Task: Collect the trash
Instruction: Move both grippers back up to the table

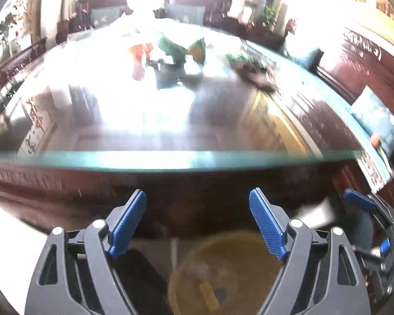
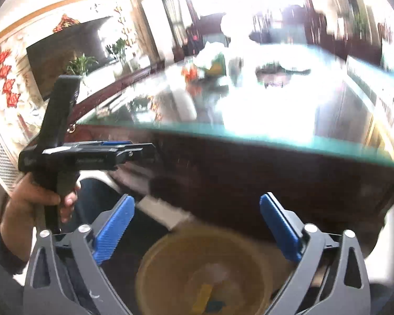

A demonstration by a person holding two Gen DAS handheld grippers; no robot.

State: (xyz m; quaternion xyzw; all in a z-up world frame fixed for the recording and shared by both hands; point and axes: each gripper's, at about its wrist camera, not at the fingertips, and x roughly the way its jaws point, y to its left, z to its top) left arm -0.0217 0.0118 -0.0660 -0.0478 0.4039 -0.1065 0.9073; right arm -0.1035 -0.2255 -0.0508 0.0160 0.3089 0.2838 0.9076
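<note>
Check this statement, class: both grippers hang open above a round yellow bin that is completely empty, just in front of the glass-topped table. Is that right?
Not quite. The yellow bin is not empty: the right wrist view shows scraps inside it, one yellowish and one dark. The rest holds: the left gripper and right gripper are open above it, before the glass-topped table.

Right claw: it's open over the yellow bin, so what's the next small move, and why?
Probably reach the right claw forward to the litter on the glass table. It's open and empty, the yellow bin already holds scraps, and wrappers remain at the far end.
</note>
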